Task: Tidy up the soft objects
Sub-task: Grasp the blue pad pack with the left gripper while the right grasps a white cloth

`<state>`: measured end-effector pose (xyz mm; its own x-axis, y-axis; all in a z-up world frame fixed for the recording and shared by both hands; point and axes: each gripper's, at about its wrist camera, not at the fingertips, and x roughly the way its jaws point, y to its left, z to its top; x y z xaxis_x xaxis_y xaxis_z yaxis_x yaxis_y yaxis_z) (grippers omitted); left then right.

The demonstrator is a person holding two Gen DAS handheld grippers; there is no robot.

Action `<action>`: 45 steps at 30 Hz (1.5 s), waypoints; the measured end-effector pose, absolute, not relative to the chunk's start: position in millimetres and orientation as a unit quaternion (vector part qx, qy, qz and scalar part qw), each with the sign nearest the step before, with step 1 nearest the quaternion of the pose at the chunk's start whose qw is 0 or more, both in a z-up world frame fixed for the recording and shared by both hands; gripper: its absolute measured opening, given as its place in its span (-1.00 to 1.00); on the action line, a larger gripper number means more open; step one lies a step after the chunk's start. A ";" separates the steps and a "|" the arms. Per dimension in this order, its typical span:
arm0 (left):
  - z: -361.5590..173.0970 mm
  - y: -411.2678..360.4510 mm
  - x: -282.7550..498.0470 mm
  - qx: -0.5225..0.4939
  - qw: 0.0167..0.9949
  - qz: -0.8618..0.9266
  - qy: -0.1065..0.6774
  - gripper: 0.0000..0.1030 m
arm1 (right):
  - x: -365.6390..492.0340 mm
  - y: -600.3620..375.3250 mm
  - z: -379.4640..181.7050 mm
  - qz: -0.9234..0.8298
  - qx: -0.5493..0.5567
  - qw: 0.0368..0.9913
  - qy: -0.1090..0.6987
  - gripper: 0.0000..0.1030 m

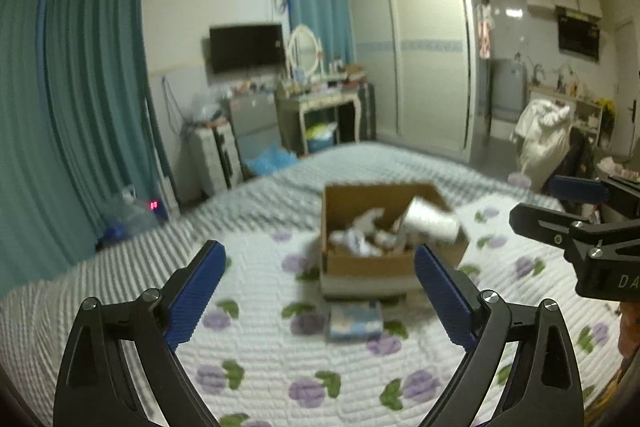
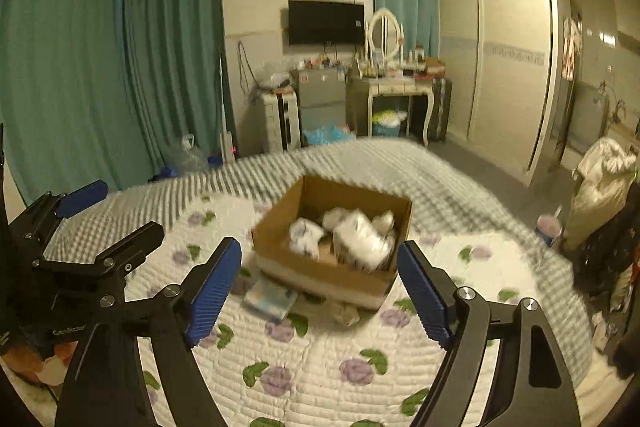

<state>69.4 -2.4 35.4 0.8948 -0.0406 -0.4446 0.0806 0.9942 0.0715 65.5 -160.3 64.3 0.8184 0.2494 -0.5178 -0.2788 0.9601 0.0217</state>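
An open cardboard box point(image 1: 340, 267) point(image 2: 280, 231) sits on the bed and holds several white soft packs point(image 1: 360, 239) point(image 2: 356, 235); a white roll point(image 1: 430, 219) leans on its right rim. A flat blue-white tissue pack point(image 1: 354, 321) point(image 2: 270, 297) lies on the quilt in front of the box. A small crumpled item point(image 2: 346, 313) lies by the box's near corner. My left gripper point(image 1: 320, 291) is open and empty, above the quilt short of the box. My right gripper point(image 2: 320, 287) is open and empty too, and shows at the right of the left wrist view point(image 1: 560, 203).
The bed has a white quilt with purple flowers point(image 1: 280, 367) point(image 2: 320, 367) over a grey striped blanket point(image 2: 380, 159). Beyond are teal curtains point(image 1: 92, 87), a dressing table point(image 2: 400, 91), a wardrobe point(image 2: 512, 59) and a chair with clothes point(image 1: 544, 135).
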 end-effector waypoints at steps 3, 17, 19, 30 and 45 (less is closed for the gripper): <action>2.4 2.7 90.1 0.028 0.965 -0.037 0.259 0.88 | 88.0 -156.9 28.7 0.130 -0.026 0.945 0.299 0.56; -113.7 3.7 154.6 -0.003 0.928 -0.040 0.370 0.88 | 187.0 -166.8 -125.9 0.108 0.006 0.900 0.421 0.47; -122.2 -1.3 156.8 0.001 0.925 -0.048 0.377 0.88 | 196.7 -166.7 -140.8 0.111 0.011 0.896 0.430 0.38; -151.4 -42.5 172.1 0.044 0.908 -0.070 0.412 0.88 | 206.1 -177.4 -161.8 0.125 0.023 0.897 0.424 -0.20; -139.8 -44.0 145.4 0.041 0.909 -0.080 0.407 0.42 | 182.8 -181.0 -147.2 0.142 0.029 0.899 0.414 -0.30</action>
<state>145.4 -44.0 -139.8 0.6552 -0.1112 -0.7472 0.1786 0.9839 0.0102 182.8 -181.0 -147.2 0.6163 0.2797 -0.7361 -0.2315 0.9578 0.1702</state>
